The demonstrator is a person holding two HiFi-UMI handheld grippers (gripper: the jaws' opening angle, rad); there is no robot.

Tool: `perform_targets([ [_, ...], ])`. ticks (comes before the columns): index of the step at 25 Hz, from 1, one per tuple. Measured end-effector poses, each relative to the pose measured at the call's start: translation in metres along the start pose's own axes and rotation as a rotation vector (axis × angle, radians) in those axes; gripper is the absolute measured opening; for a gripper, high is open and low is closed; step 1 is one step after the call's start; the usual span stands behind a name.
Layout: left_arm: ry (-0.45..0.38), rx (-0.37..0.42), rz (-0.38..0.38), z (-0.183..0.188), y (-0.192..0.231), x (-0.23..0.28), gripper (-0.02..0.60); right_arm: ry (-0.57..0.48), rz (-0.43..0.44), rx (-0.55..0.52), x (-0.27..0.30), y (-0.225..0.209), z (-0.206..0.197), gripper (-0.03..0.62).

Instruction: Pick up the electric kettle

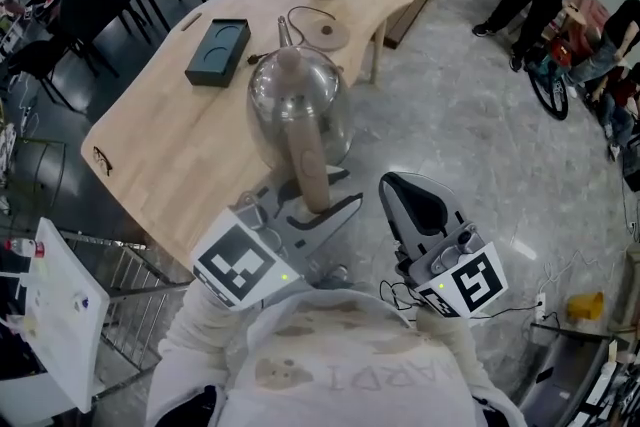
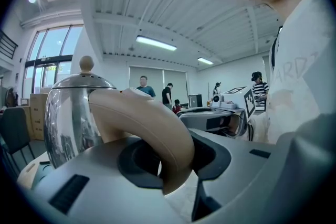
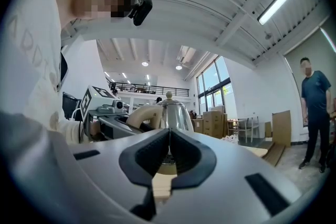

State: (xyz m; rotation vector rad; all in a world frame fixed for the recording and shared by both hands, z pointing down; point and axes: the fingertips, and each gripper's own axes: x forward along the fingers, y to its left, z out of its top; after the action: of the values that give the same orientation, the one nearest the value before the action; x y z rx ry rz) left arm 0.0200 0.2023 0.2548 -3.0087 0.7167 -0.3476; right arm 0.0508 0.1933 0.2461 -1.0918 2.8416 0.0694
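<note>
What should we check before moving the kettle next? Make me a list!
1. Grip: the left gripper has its jaws clamped on the kettle by its beige handle: ok.
2. Off its base: the round base sits bare farther back on the table: ok.
3. Upright: the kettle stands straight, knob on top: ok.
4. Lid on: ok.
5. Right gripper out of the way: shut, empty, beside the kettle: ok.
6. Water inside: cannot tell.
</note>
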Motion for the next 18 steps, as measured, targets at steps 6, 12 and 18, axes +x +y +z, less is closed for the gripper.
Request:
perform_targets([
  [6, -0.002, 0.022, 0.001, -0.003, -0.006, -0.023, 0.118, 0.013, 0.006, -0.046, 0.008, 0.024, 0.003, 0.018],
  [12, -0.011, 0.024, -0.005, -0.002, -0.009, -0.031, 0.118, 0.024, 0.002, -0.055, 0.009, 0.032, 0.003, 0.018],
  [18, -0.02, 0.015, -0.006, 0.001, -0.01, -0.033, 0.118, 0.027, 0.009, -0.061, 0.007, 0.037, 0.006, 0.018],
])
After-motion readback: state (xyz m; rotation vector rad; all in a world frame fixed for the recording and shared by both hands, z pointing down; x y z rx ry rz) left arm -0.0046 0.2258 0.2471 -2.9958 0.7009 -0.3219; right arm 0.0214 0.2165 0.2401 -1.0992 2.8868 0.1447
